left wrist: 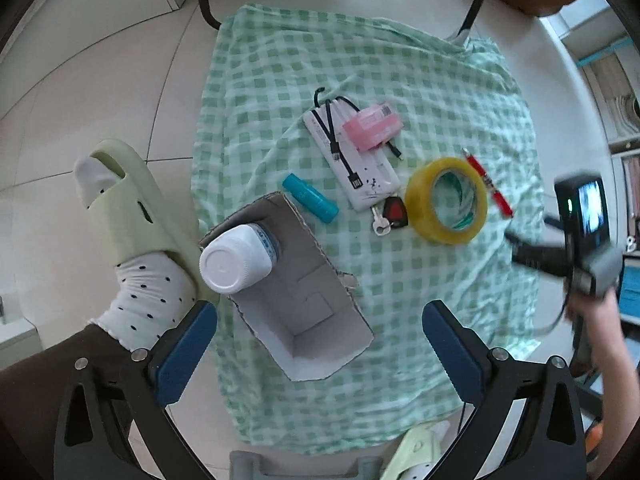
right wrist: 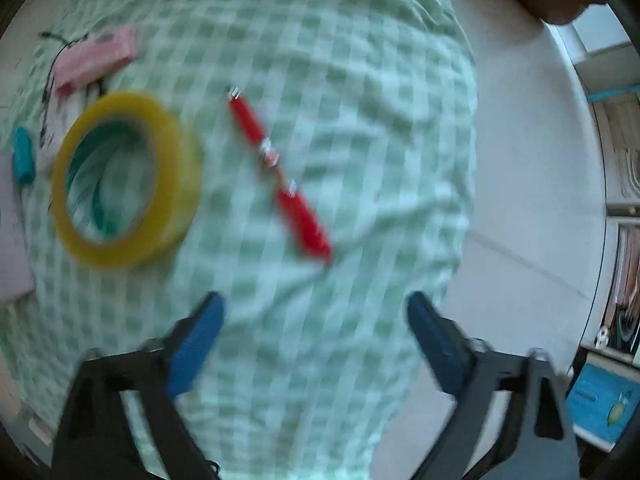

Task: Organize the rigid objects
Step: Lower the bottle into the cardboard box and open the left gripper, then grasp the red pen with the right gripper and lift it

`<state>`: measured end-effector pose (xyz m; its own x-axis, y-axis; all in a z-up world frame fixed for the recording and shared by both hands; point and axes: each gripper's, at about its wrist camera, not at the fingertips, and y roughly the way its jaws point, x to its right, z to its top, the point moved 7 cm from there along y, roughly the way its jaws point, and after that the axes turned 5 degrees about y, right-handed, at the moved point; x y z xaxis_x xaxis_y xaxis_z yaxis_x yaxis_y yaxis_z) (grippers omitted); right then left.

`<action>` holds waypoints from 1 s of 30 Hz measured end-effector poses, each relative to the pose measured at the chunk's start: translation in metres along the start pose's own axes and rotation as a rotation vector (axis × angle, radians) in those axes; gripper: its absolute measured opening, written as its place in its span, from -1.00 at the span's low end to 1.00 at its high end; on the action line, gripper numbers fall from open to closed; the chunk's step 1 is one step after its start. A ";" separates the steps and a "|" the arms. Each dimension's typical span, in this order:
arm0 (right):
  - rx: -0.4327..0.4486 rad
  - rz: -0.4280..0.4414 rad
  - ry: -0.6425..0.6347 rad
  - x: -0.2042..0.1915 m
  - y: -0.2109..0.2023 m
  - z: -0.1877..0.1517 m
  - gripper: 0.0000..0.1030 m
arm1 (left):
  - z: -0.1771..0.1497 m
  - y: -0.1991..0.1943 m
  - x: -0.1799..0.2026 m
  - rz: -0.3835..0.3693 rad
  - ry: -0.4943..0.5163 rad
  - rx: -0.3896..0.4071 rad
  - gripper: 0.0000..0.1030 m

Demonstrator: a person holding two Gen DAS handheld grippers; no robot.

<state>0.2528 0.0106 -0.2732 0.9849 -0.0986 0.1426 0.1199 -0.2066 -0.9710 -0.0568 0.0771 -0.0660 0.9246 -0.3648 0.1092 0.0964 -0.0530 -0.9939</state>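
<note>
A green checked cloth [left wrist: 400, 60] spread on the tiled floor [left wrist: 100, 80] carries a cardboard box [left wrist: 304, 292] and tape roll [left wrist: 446, 200].

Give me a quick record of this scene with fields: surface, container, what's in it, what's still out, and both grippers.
surface: green checked cloth spread on a tiled floor
container: open cardboard box on the cloth
in box: white bottle, lying against one end
still out: teal tube, power bank with pink box on it, key, yellow tape roll, red pen
left gripper: open, empty, above the box
right gripper: open, empty, near the pen
</note>
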 end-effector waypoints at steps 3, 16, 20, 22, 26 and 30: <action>-0.047 0.020 -0.036 -0.001 0.022 0.022 0.03 | 0.000 0.002 0.006 -0.024 0.016 -0.019 1.00; -0.132 0.248 0.173 -0.006 0.030 0.061 -0.68 | 0.007 0.010 0.012 0.124 0.042 -0.028 1.00; -0.154 0.406 0.329 -0.009 0.011 0.023 -0.68 | 0.011 0.006 0.028 0.111 0.023 -0.015 1.00; -0.149 0.462 0.355 -0.015 -0.003 0.003 -0.68 | 0.010 0.002 0.033 0.089 0.017 -0.007 1.00; -0.097 0.607 0.464 -0.034 -0.038 -0.030 -0.68 | 0.001 0.000 0.039 0.028 0.029 -0.012 1.00; -0.029 0.739 0.518 -0.078 -0.084 -0.074 -0.68 | -0.014 0.004 0.042 -0.126 -0.026 -0.068 1.00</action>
<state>0.1563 -0.0365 -0.1884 0.6293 -0.6403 -0.4404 -0.5308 0.0597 -0.8454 -0.0226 0.0486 -0.0652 0.9161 -0.3272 0.2316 0.1878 -0.1601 -0.9691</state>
